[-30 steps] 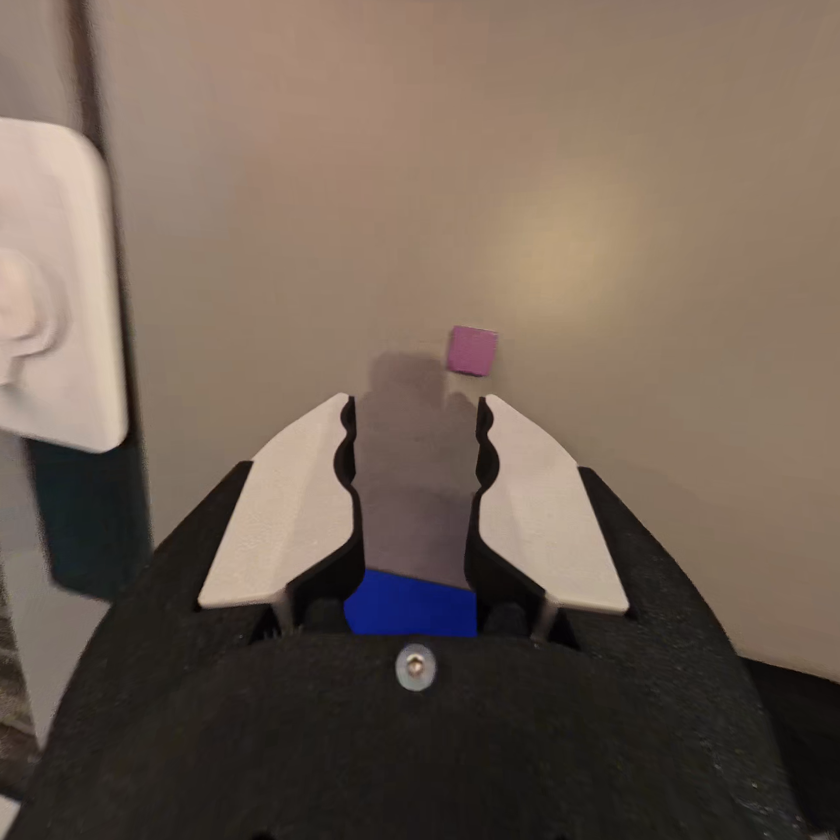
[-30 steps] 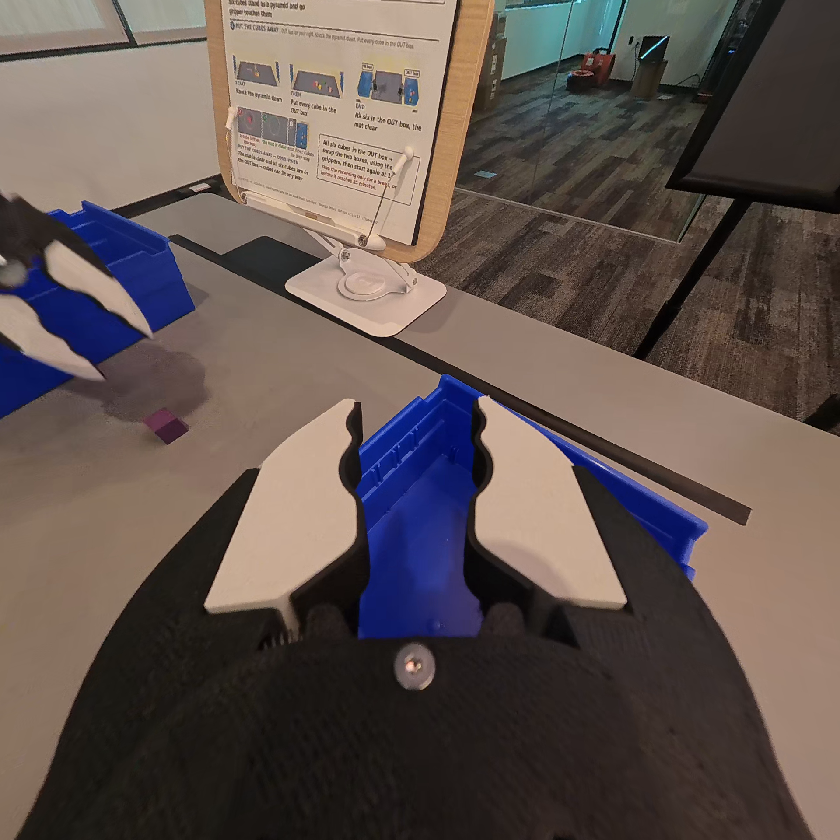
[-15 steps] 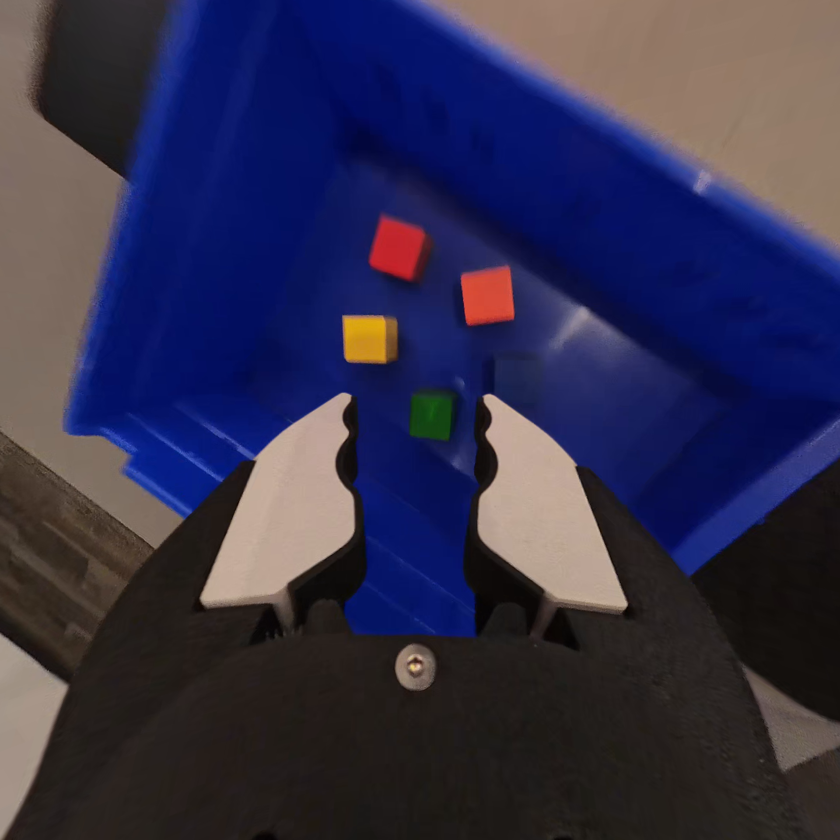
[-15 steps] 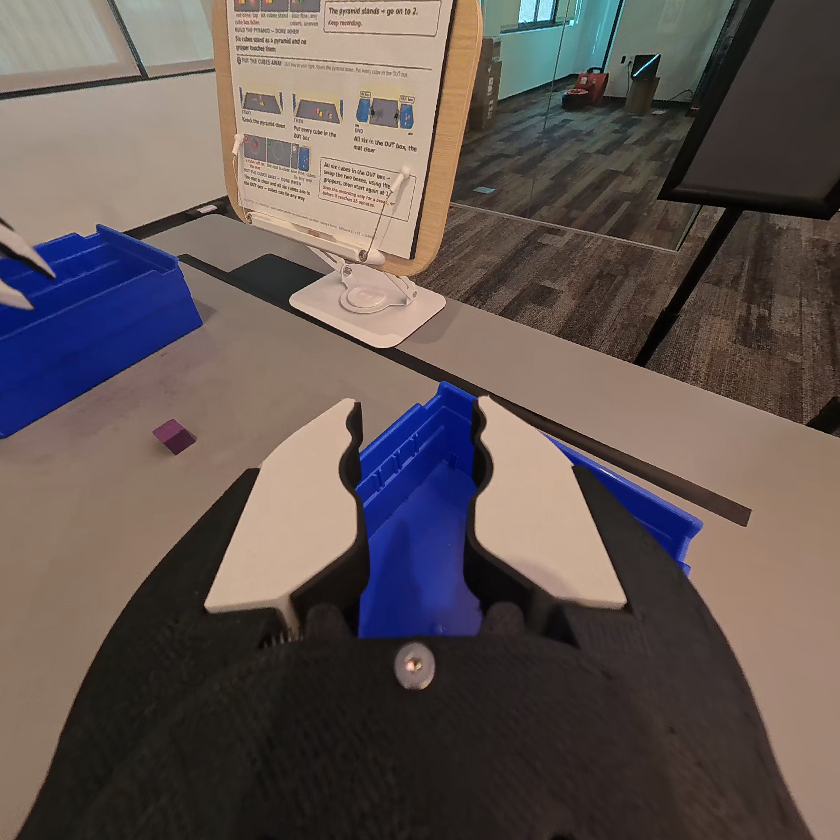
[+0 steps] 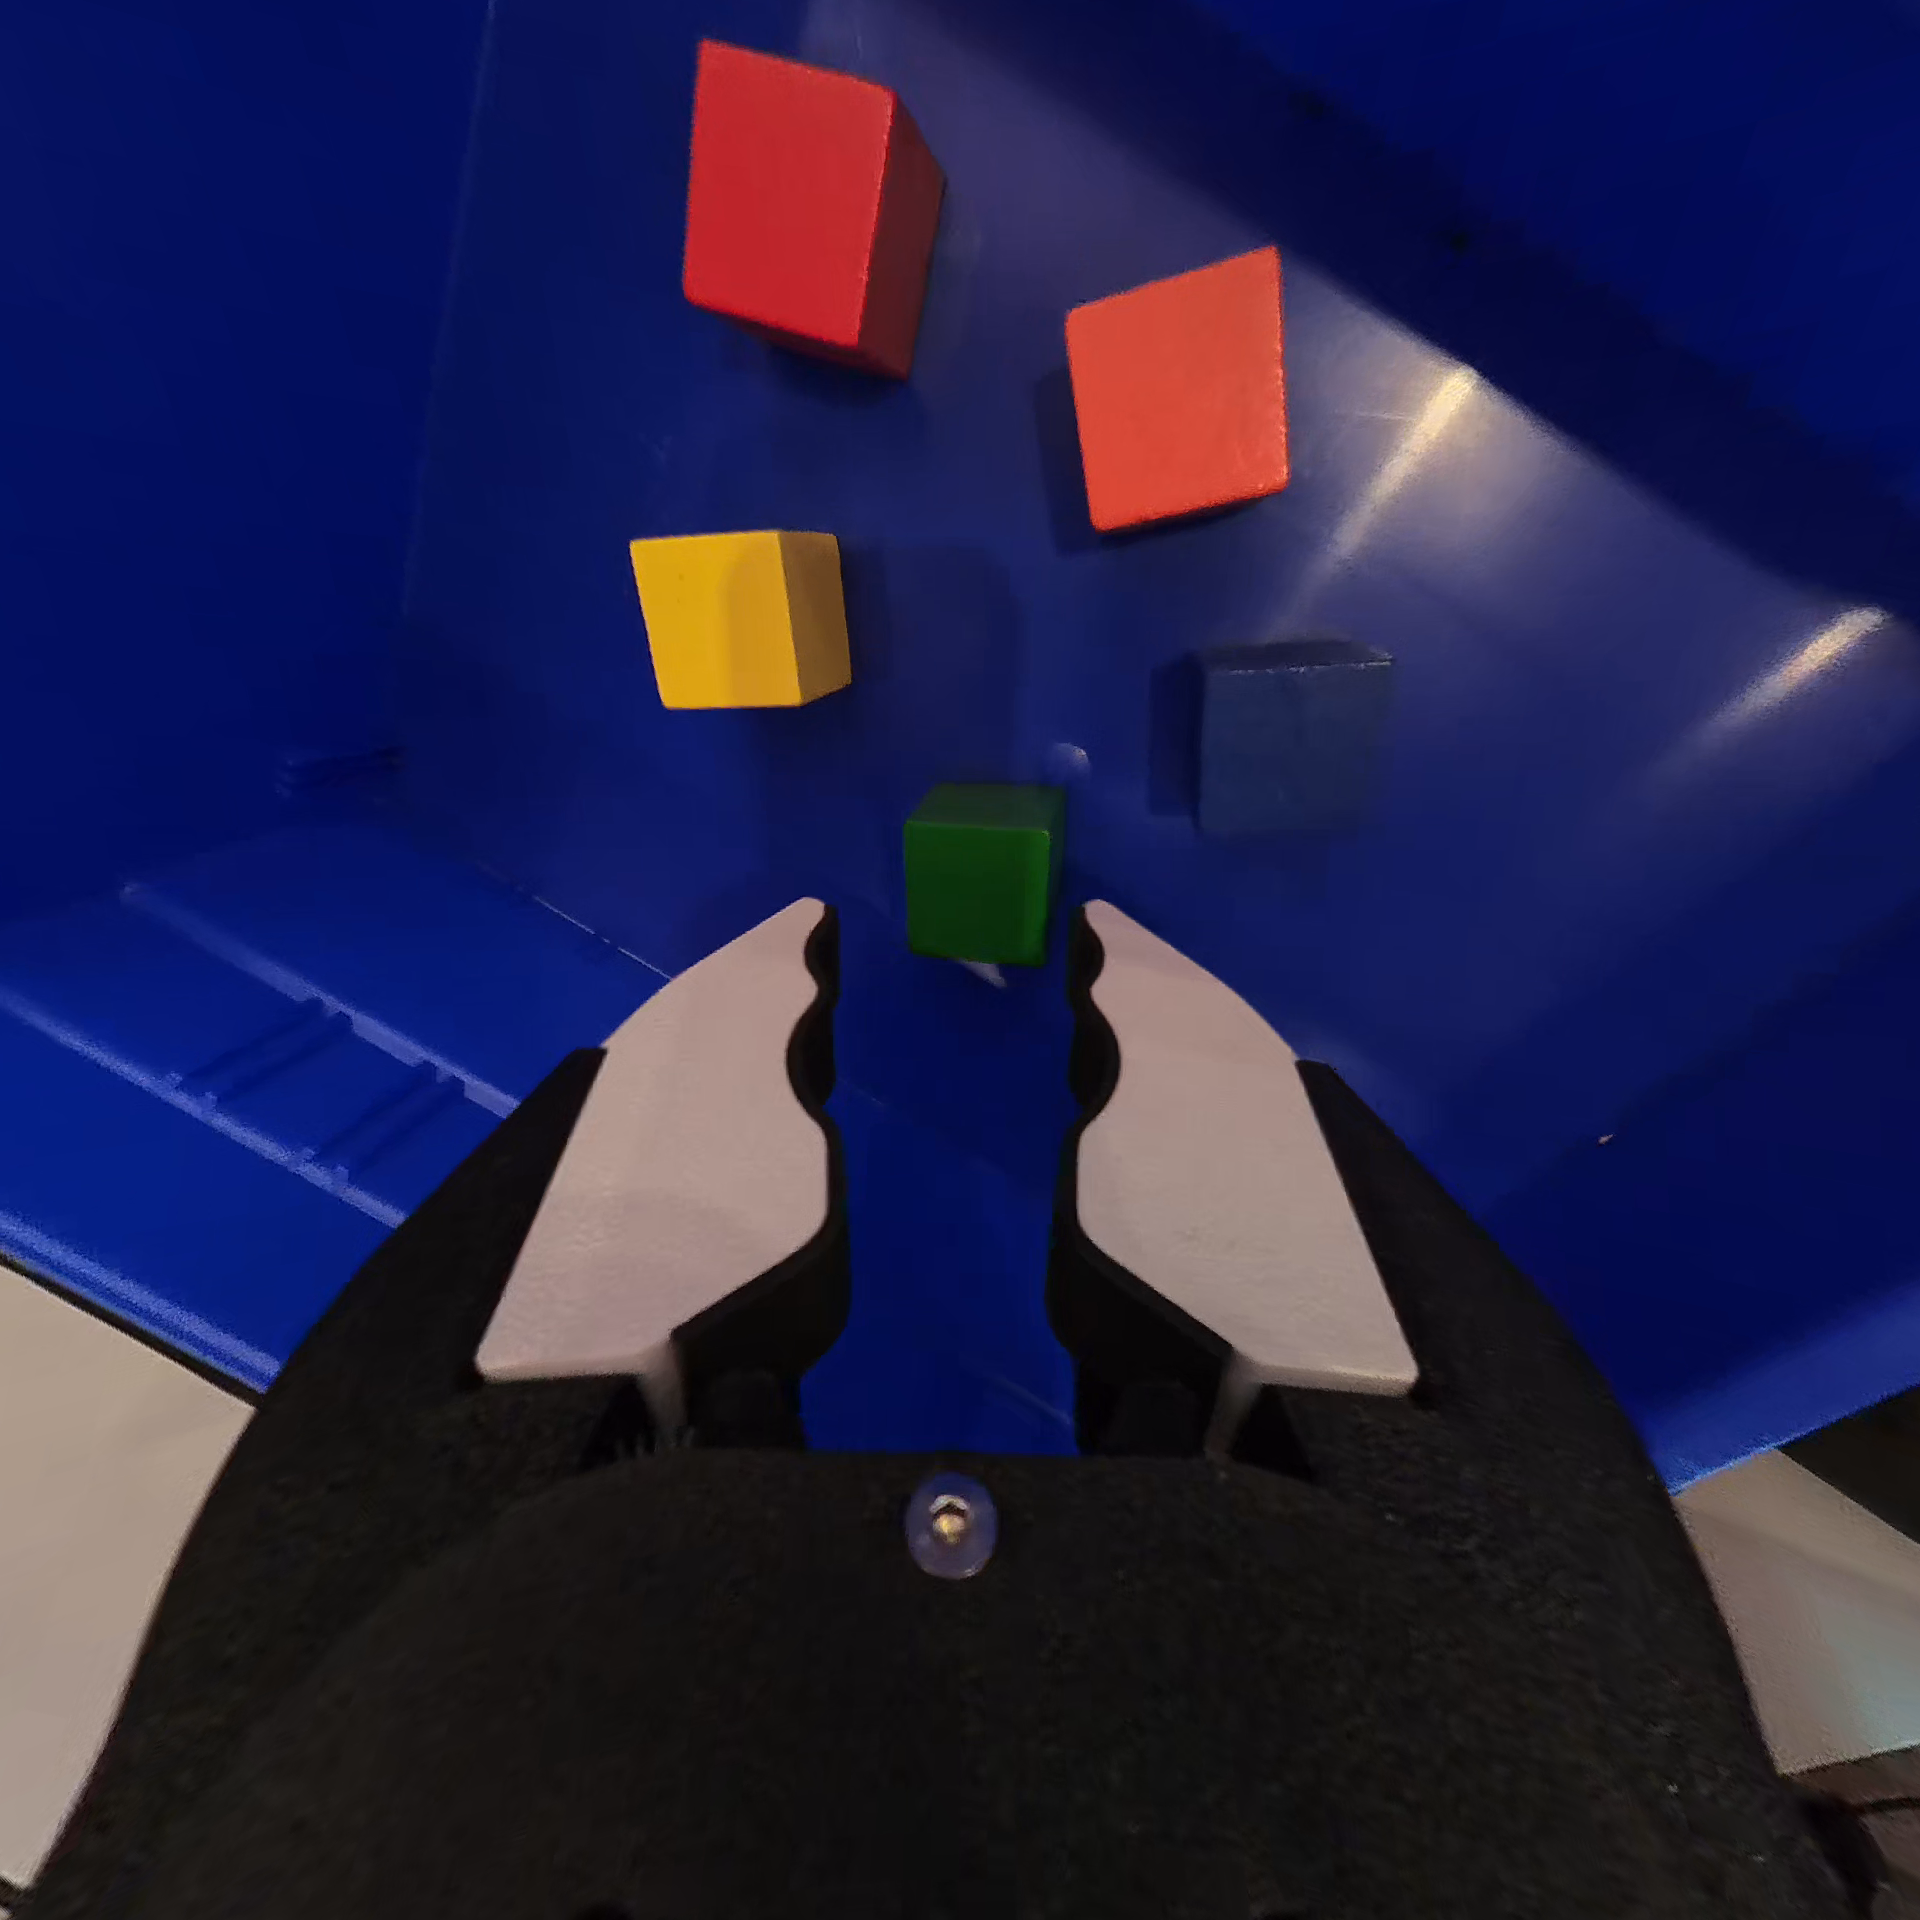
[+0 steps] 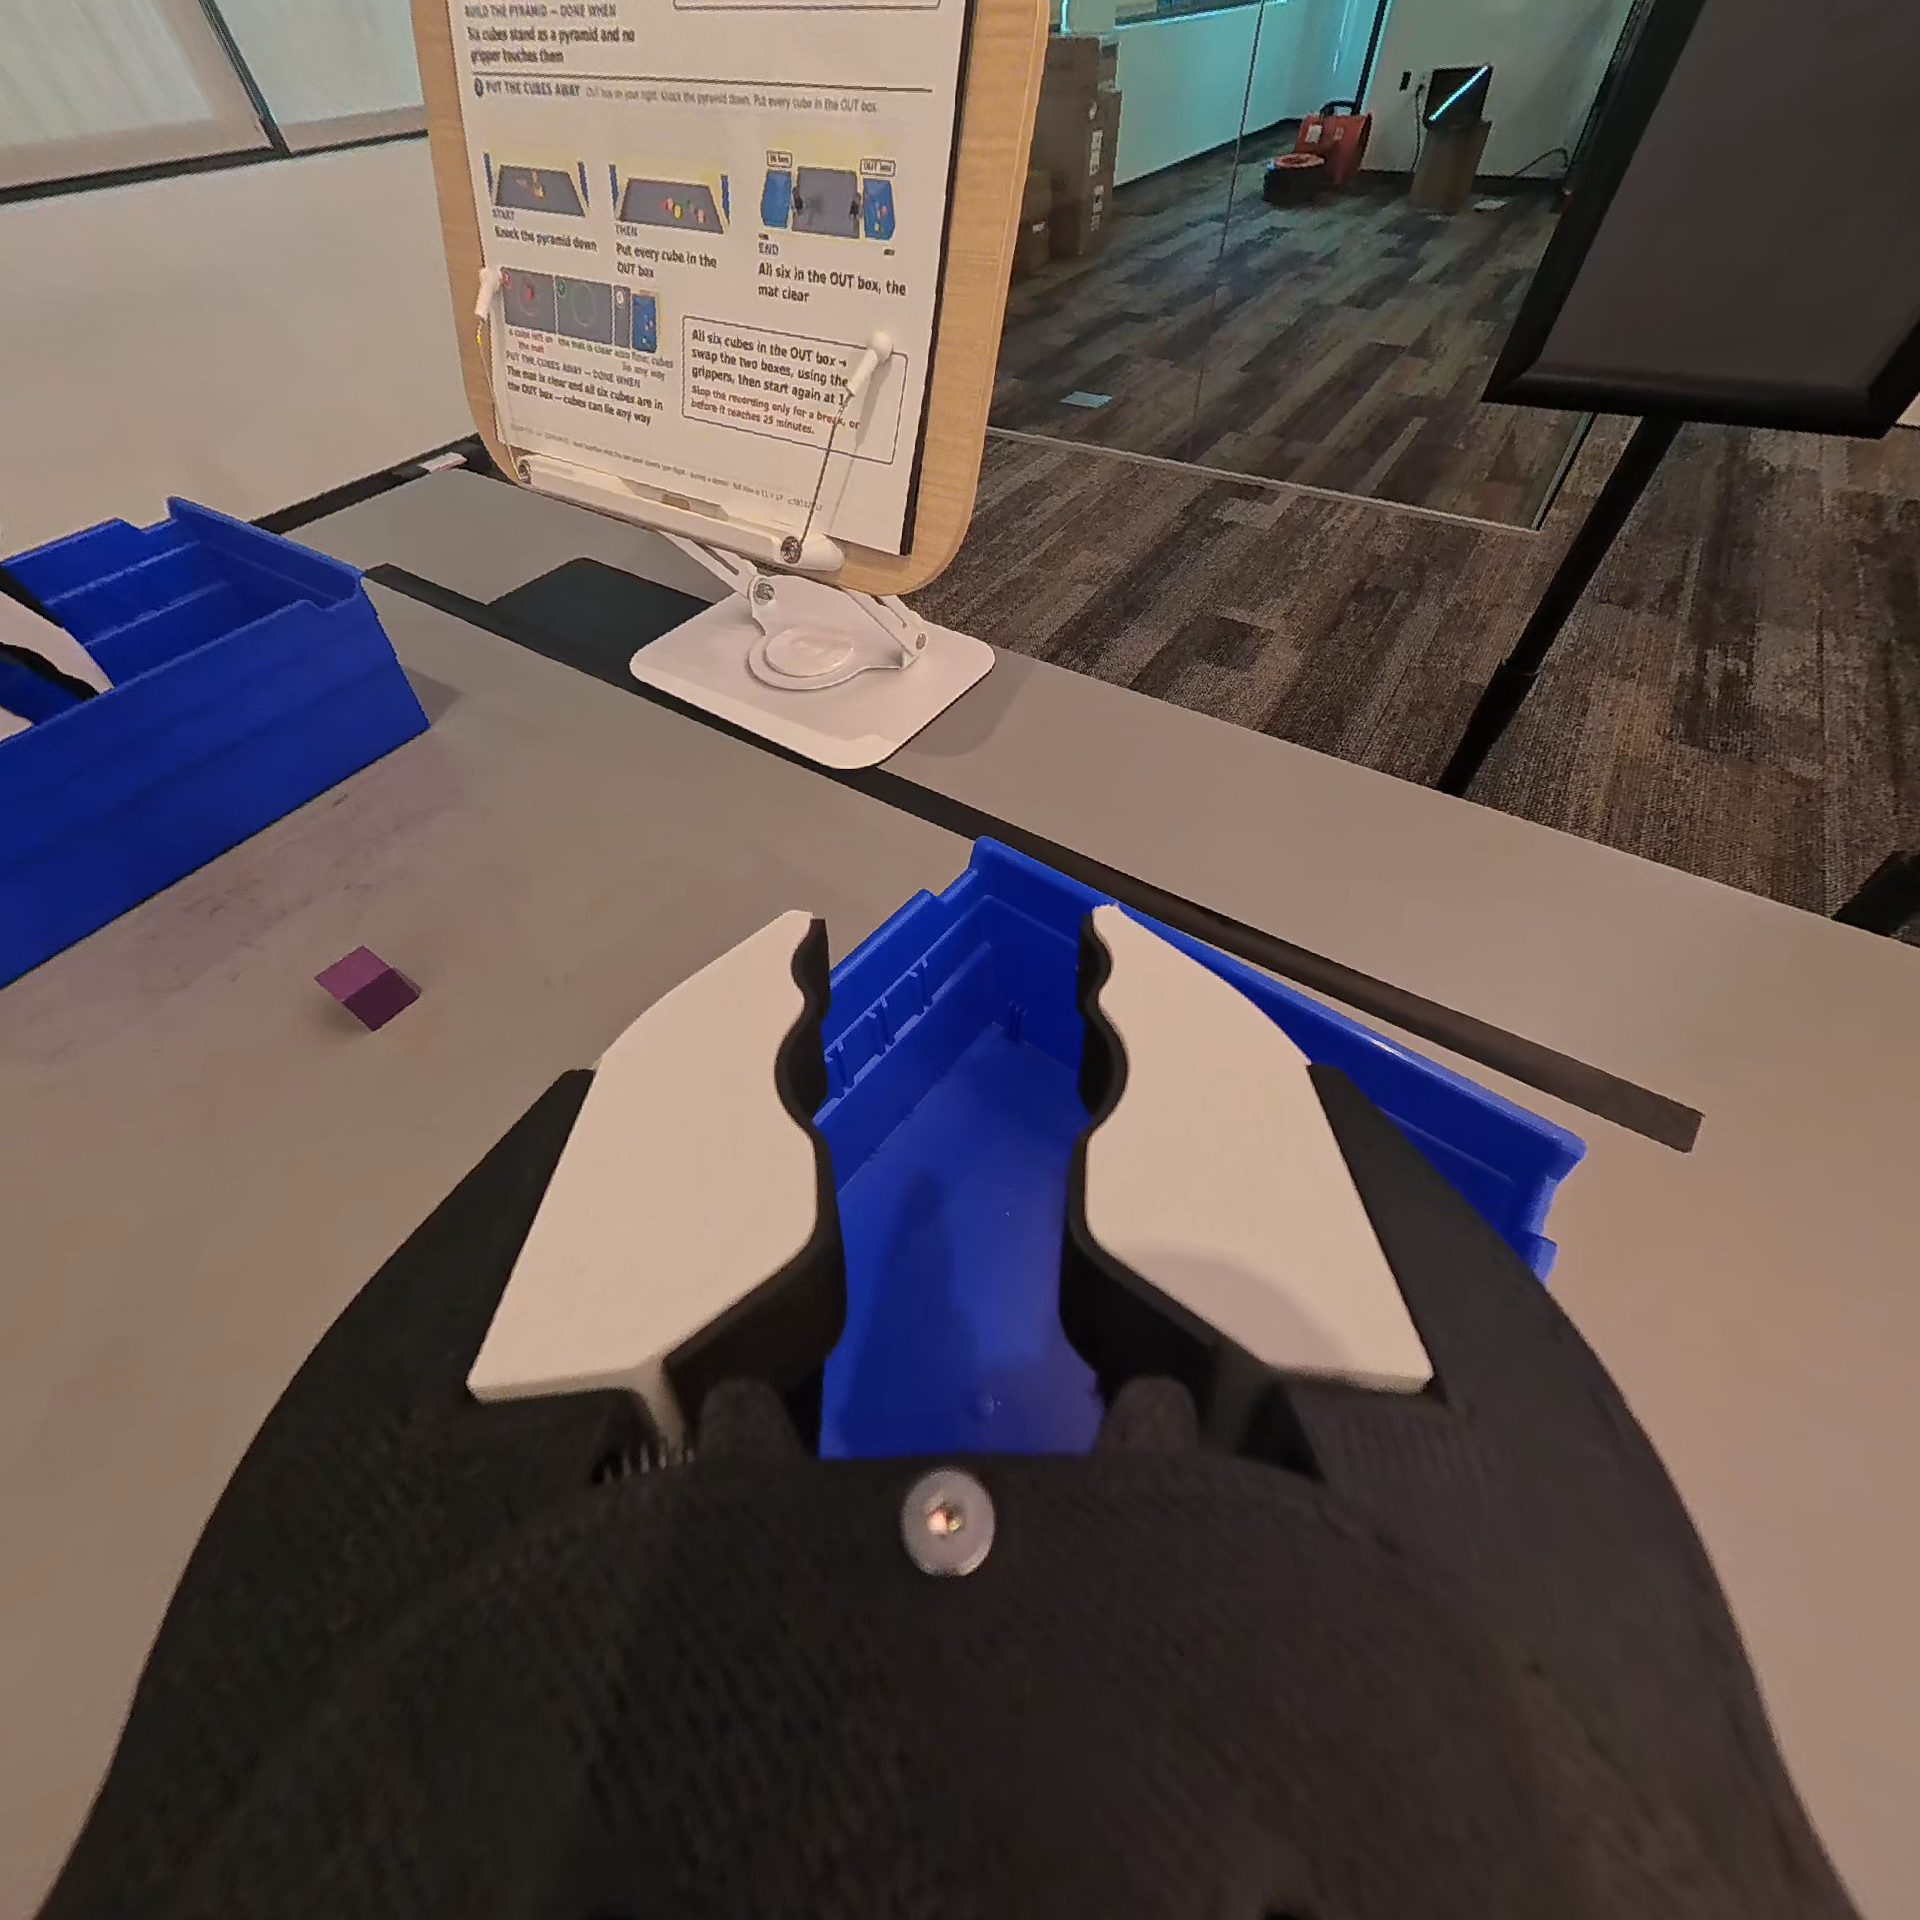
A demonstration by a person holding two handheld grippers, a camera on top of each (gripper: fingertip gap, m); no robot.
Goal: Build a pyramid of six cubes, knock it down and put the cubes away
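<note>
My left gripper is open and empty, low inside a blue bin, its tips just short of a green cube. A yellow cube, a red cube, an orange cube and a dark blue cube lie farther in on the bin floor. My right gripper is open and empty above a second, empty blue bin. A purple cube lies alone on the grey mat. The left bin shows at the right wrist view's left edge.
A wooden board with an instruction sheet stands on a white base at the back of the table. The table edge runs behind the right bin, with dark floor beyond. The dark blue cube lies some 4 cm from my left tips, 55 cm from my right tips.
My left gripper has swung from above the purple cube on the mat to the left bin and dropped close to the cubes inside. The right gripper has barely moved.
</note>
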